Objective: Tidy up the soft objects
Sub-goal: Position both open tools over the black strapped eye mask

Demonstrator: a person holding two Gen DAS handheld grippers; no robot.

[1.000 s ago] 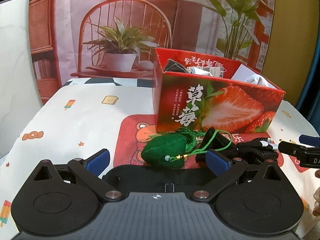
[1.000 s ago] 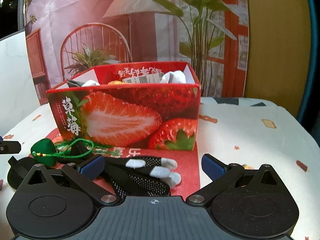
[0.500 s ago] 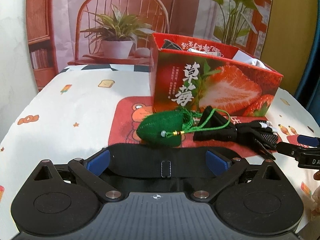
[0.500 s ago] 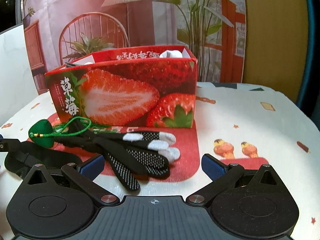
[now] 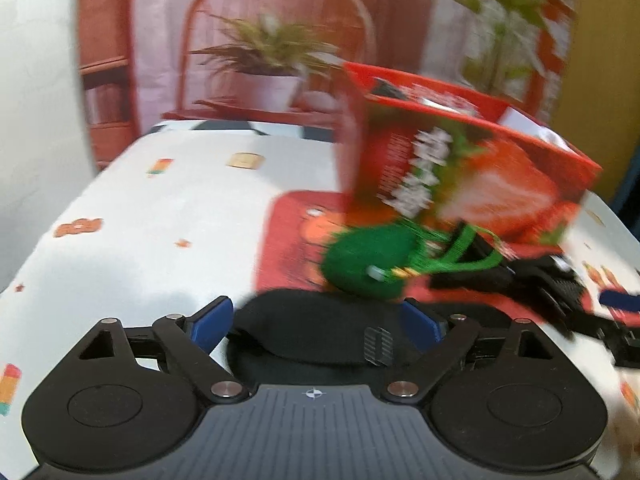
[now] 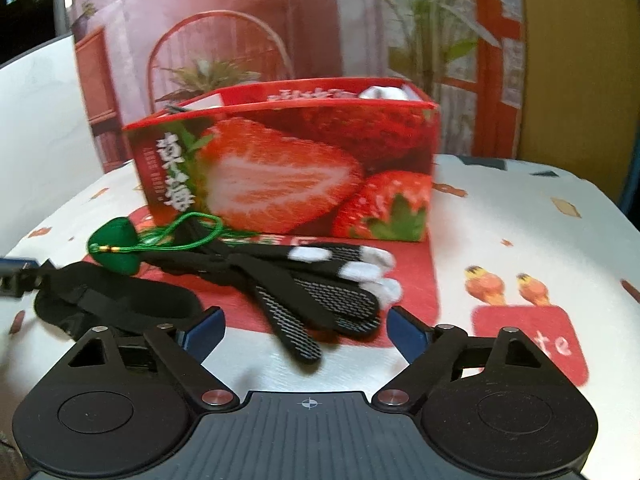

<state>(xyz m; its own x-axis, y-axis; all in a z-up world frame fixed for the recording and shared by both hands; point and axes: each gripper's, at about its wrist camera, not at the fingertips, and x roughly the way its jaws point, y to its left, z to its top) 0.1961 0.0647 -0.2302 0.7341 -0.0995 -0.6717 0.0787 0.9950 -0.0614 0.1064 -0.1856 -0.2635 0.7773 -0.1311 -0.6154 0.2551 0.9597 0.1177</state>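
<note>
The left gripper (image 5: 316,320) has been closing its jaws a little, but they are still wide, one on each side of the black band (image 5: 320,332). The right gripper (image 6: 306,330) has been closing too, jaws still wide, with the black glove (image 6: 316,296) just past them. The green pouch (image 6: 116,246) lies near the strawberry box (image 6: 288,176).

The strawberry box (image 6: 288,172) carries large white Chinese characters, 草莓, down the left of its front (the small lines beside them are too fine to read). On the printed tablecloth (image 6: 520,240), white letters "te" end a word on a red patch.
</note>
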